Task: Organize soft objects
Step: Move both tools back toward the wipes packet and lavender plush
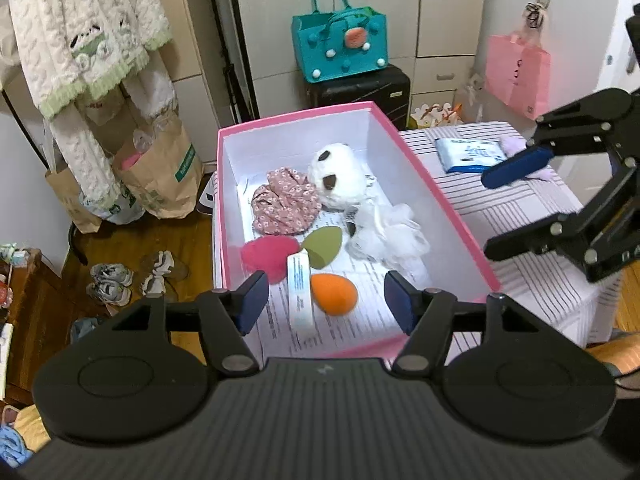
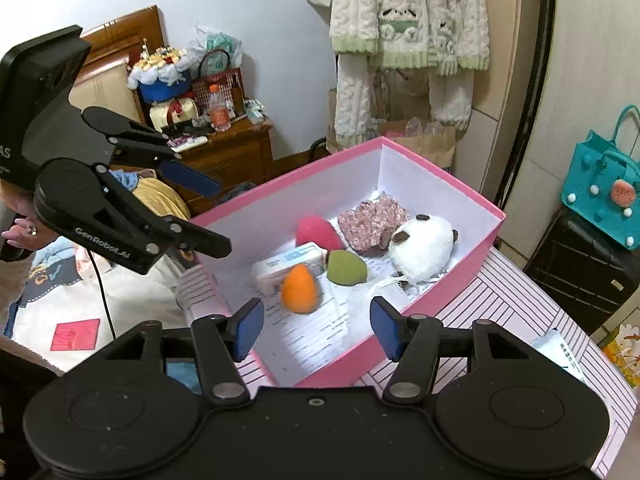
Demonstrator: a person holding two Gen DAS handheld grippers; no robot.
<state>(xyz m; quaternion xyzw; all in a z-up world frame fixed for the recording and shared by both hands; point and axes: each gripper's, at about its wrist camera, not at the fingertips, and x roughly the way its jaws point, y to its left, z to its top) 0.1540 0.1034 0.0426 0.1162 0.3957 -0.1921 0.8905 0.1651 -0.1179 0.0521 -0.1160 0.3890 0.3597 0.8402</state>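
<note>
A pink box (image 1: 440, 196) (image 2: 440, 292) with a white inside holds an orange sponge (image 1: 333, 293) (image 2: 299, 289), a green sponge (image 1: 322, 247) (image 2: 346, 267), a red sponge (image 1: 269, 257) (image 2: 318, 232), a floral scrunchie (image 1: 285, 203) (image 2: 372, 220), a white plush (image 1: 340, 174) (image 2: 422, 248), white mesh (image 1: 394, 232) and a small white carton (image 1: 300, 292) (image 2: 290, 264). My left gripper (image 1: 326, 302) (image 2: 224, 216) is open and empty above the box's near end. My right gripper (image 2: 316, 326) (image 1: 490, 212) is open and empty over the box's edge.
The box stands on a striped cloth (image 1: 520, 216) (image 2: 520, 312). A tissue pack (image 1: 470, 154) (image 2: 560, 354) and a pale purple soft thing (image 1: 516, 146) lie on it. Paper bags (image 1: 160, 176), shoes (image 1: 132, 276), a teal bag (image 1: 340, 46) and a black suitcase (image 1: 360, 90) stand around.
</note>
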